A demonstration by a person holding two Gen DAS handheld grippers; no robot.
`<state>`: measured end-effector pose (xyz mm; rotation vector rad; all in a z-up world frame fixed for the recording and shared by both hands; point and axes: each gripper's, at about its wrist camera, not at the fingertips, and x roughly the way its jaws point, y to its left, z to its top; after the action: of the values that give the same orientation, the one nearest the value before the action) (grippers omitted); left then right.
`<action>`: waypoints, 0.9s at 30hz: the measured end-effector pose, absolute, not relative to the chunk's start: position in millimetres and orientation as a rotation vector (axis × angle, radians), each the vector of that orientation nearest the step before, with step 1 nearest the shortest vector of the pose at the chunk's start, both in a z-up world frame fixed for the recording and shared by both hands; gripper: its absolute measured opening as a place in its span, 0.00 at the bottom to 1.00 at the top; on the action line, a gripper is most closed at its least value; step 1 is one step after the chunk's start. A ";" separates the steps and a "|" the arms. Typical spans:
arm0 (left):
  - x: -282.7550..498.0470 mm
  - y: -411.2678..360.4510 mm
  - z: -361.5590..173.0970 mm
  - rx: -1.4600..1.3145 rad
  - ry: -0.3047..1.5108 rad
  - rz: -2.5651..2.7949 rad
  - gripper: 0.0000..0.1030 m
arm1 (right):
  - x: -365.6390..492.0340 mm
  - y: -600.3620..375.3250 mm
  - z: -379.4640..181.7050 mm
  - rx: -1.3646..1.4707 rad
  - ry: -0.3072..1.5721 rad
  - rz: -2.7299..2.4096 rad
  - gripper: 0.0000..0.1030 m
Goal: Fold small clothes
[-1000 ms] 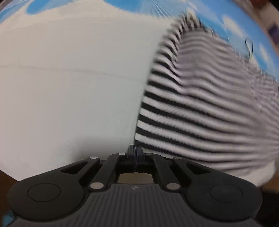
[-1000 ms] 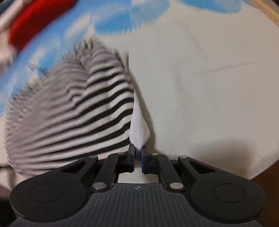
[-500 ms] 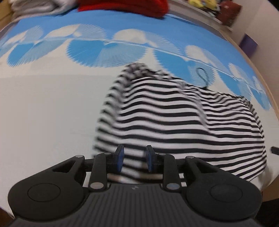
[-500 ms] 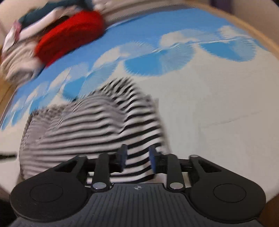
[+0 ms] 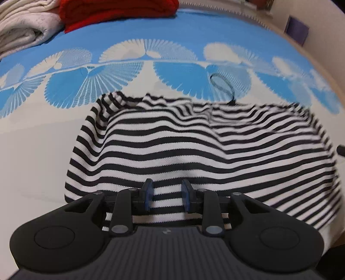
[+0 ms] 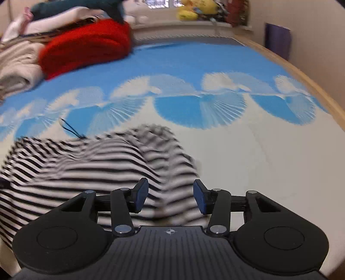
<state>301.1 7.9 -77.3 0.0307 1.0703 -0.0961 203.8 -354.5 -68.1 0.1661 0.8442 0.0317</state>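
A black-and-white striped garment [image 5: 194, 146] lies in a loose, rumpled heap on the bed [image 5: 32, 150], on the cream part of a cover printed with blue and white fan shapes [image 5: 176, 73]. In the left wrist view it spreads wide across the middle of the frame, its far edge wrinkled and one corner humped up at the left. A thin dark loop [image 5: 222, 84], probably a cord or hang tab though the blur makes that hard to judge, sticks out from its far edge onto the blue print.

The left gripper [image 5: 166, 195] hangs above the near edge of the garment. Its jaws have just been opening, and the blue-padded fingers [image 5: 148, 193] now stand apart with striped cloth seen behind the gap, not pinched between them.

The right gripper [image 6: 170, 195] hangs over the garment's other end, where the stripes give way to bare cream cover [image 6: 269, 161]. Its jaws have also just been opening and stand wider than the left pair; nothing is clamped between its fingers [image 6: 141, 193]. This view is smeared by motion, so the cloth's folds are unclear here.

At the far side of the bed sit a red folded item [image 6: 86, 47], pale folded linens [image 5: 23, 28] and a dark teal piece [image 6: 79, 6] on top. A wooden bed edge [image 6: 312, 86] curves along the right, with yellow soft toys [image 6: 196, 9] beyond.
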 end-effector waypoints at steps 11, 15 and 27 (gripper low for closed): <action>334.6 11.4 -101.0 -0.004 1.160 0.001 0.36 | 273.6 -308.0 -126.3 0.130 1.109 0.007 0.53; 339.7 15.0 -102.0 -0.006 1.155 -0.007 0.40 | 284.4 -306.4 -130.6 0.170 1.125 -0.029 0.54; 337.9 44.6 -80.0 -0.155 1.077 0.078 0.43 | 264.5 -328.8 -98.0 0.191 0.920 -0.141 0.52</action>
<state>337.9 44.6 -80.0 -0.1546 1.0767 0.0775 264.5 -328.8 -98.0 0.1909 0.9201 -0.1406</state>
